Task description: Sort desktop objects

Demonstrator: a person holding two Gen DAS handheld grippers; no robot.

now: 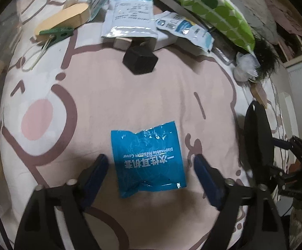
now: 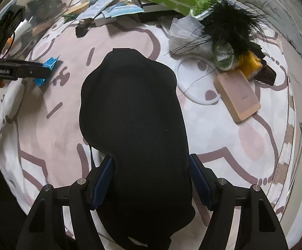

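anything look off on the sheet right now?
Mostly clutter: packets, a book and a green dotted bag lie piled askew along the far edge. The blue packet is crumpled but looks intact. Nothing spilled.

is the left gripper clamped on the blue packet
No, the left gripper stands open, its fingers clear of the blue packet lying flat between them.

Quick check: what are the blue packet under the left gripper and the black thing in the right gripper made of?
Blue packet: glossy plastic film, judging by its glare streaks and crinkled sealed edges. Black item: soft matte fabric, probably padded, with no shine and a rounded bulging form.
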